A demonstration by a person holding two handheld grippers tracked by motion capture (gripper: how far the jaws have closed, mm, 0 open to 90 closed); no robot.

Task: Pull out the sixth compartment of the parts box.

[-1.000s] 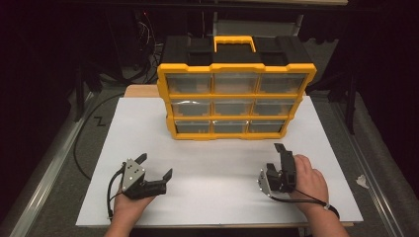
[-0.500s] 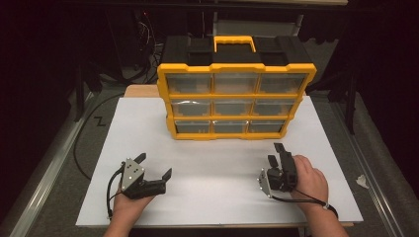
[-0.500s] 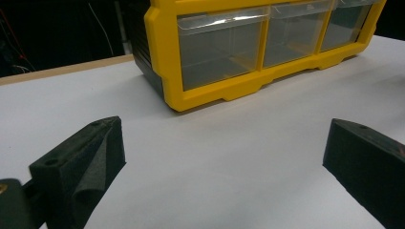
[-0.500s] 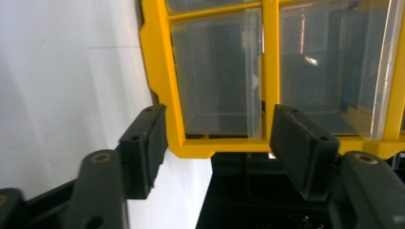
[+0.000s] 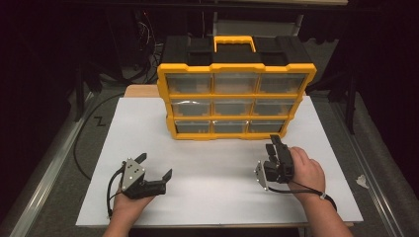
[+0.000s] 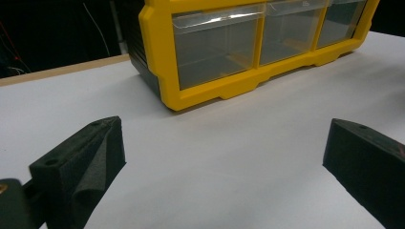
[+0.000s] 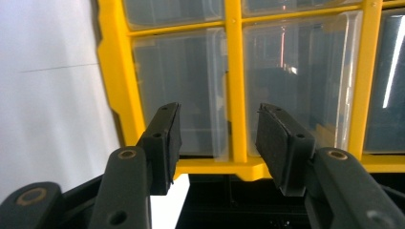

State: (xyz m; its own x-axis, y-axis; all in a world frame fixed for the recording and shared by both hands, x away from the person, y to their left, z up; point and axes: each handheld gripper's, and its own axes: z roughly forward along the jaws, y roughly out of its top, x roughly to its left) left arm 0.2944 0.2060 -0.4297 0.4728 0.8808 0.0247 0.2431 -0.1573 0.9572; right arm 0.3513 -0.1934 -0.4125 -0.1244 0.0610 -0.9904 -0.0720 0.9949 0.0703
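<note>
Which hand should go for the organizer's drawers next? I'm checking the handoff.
Probably the right: its tongs sit close to the yellow organizer, pointed at its drawers, just closing on nothing. The left tongs lie farther back.

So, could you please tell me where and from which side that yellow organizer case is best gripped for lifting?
Probably by the yellow carry handle on top of the organizer case, coming down from above. The case stands upright on the white table, so the handle arches free with a gap beneath for a jaw. The drawer front is flat and too wide.

no text, label, brand or number can be read on anything here.
</note>
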